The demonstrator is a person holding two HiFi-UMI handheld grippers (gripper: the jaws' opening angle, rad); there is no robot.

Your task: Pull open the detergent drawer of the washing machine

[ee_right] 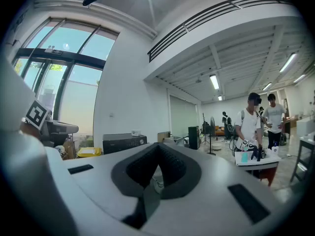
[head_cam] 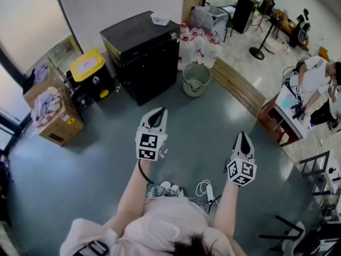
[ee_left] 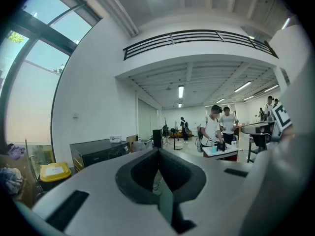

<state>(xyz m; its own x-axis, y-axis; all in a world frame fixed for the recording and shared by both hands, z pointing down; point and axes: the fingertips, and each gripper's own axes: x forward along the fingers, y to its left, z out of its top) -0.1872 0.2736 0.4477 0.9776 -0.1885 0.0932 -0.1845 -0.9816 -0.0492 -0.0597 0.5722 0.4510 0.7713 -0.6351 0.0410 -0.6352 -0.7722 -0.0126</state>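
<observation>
Washing machine, bucket, yellow bin beside

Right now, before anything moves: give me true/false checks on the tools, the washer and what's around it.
1. The left tool and the right tool are both shut, with nothing between their jaws. True.
2. A yellow-lidded bin stands beside the black washing machine. True.
3. The left tool touches the washing machine. False: it is held clear of it, above the floor.
4. The bucket sits on top of the washing machine. False: it stands on the floor beside it.
</observation>
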